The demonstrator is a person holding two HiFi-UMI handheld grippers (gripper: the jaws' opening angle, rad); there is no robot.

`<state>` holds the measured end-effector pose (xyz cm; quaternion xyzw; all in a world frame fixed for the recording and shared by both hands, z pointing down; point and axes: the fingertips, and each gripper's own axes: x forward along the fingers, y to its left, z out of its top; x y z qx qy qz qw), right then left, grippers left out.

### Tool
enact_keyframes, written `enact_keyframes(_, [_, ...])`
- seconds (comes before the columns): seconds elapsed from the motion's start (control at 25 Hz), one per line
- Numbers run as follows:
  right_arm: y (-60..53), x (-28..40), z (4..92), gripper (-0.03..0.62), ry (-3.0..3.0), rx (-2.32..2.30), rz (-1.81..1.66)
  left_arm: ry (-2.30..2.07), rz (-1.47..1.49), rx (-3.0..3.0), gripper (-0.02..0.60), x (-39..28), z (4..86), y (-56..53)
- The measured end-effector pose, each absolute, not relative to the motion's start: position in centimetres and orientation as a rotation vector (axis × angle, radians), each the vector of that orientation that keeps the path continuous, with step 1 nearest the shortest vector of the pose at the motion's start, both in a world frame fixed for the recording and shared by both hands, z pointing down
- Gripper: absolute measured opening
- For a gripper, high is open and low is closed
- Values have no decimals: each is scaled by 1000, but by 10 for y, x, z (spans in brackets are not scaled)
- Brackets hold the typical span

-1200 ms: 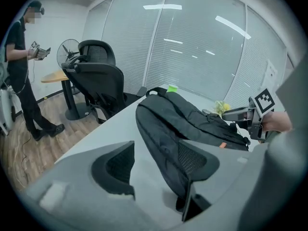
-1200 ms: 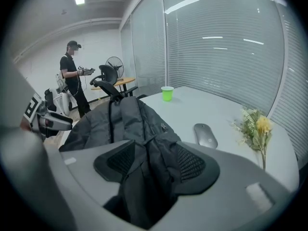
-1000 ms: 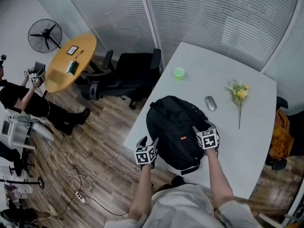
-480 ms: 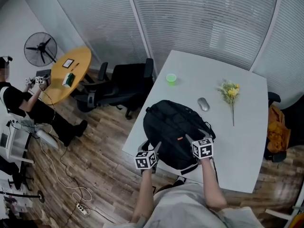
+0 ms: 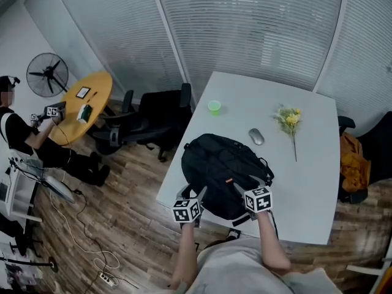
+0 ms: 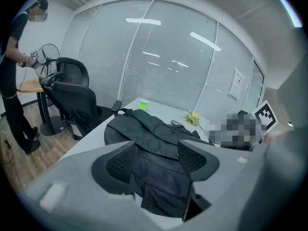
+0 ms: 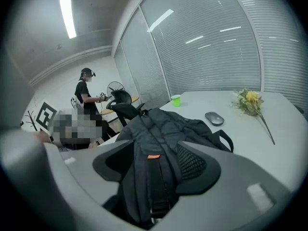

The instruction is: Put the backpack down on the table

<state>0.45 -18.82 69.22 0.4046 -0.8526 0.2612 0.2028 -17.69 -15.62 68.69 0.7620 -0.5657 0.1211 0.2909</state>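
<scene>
The backpack [image 5: 217, 164] is seen to be black, marked by a small orange tab [image 5: 228, 180], and the table [image 5: 306, 182] white. A green cup [image 5: 214, 107], a grey mouse [image 5: 256, 136] and yellow flowers [image 5: 288, 117] are shown. Black-and-white square markers are borne by the left gripper [image 5: 191, 193] and the right gripper [image 5: 251, 184], whose jaws are grey with black mesh pads [image 6: 119, 166]. The floor [image 5: 122, 195] is patterned in brown wood planks.

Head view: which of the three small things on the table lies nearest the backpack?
The grey mouse, just beyond the backpack; the green cup and yellow flowers lie farther off.
</scene>
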Motion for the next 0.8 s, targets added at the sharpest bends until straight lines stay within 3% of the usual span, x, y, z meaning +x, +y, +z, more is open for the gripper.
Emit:
enact_keyframes(0.36, [-179,5,691,236,-2399,1155,765,-1479,311,2062,287,-170,686,-148])
enact_keyframes(0.8, [-174,12,689,148,-2403,1175,789,-1456,263,2095,140,-161,680,-148])
